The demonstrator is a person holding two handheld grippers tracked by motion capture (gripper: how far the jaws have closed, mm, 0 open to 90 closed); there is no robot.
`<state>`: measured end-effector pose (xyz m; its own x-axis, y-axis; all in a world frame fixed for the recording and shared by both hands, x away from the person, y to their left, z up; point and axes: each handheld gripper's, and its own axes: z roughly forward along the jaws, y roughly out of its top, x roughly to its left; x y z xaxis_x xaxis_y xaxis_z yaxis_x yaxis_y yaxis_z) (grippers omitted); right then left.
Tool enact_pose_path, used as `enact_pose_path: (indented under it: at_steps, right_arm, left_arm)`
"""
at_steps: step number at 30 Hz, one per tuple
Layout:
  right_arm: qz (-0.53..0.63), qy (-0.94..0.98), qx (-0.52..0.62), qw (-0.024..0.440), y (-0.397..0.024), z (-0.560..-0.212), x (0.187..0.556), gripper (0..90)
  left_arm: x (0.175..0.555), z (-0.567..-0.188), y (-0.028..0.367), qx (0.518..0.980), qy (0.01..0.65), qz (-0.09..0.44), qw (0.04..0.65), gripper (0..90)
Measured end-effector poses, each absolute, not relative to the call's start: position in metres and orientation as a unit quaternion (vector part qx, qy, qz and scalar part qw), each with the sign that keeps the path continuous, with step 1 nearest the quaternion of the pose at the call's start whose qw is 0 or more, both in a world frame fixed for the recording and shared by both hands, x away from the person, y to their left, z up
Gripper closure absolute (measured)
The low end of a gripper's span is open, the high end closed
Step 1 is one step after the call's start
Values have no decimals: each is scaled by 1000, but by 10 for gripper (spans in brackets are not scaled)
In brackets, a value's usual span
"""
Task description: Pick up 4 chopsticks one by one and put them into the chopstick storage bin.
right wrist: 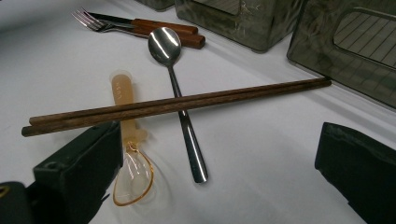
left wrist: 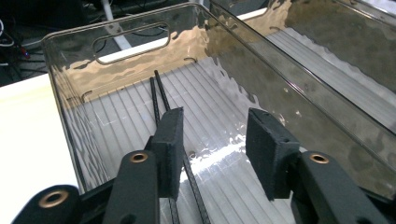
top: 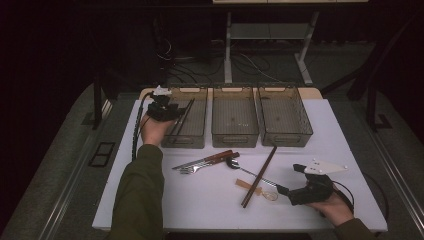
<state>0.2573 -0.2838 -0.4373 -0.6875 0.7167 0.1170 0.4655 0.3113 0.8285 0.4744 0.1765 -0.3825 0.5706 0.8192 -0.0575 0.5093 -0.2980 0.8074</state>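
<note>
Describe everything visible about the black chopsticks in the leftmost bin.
The black chopsticks are a thin, dark pair with a finely textured surface, lying side by side and almost parallel on the ribbed floor of the leftmost clear bin, one of three. Their far tips point toward the handle-slot end wall. The near ends run under the left gripper, whose jaws stand apart above the bin; the pair passes beside one pad, and no pressing is apparent. In the high view they show as a slanted dark line.

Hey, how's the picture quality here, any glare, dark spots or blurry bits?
High view: dark surround, only the white table lit. Left gripper view: bright rippled glare on the bin wall and floor; near pads soft. Right gripper view: highlight on the spoon bowl, claw pads blurred.
</note>
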Motion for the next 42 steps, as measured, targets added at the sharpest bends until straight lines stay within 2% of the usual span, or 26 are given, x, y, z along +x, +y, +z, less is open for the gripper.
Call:
enact_pose_path:
  at_steps: [10,13,23,30,42]
  right_arm:
    - [455,797,372,137,-284,-437,257,12]
    - [455,797,372,138,-284,-437,257,12]
    - [455,798,370,138,-283,-437,257,12]
    - [452,800,370,136,-282,-437,257,12]
    - [452,801,372,130,-283,-437,257,12]
  left_arm:
    - [462,-369,168,797,393,175,424,383]
    - [453,-364,163,803,379,181,424,359]
    - [413,-358,155,816,351,148,435,242]
    - [381,-367,152,825,332,135,437,175]
    - [338,-387,157,822,329,132,446,132]
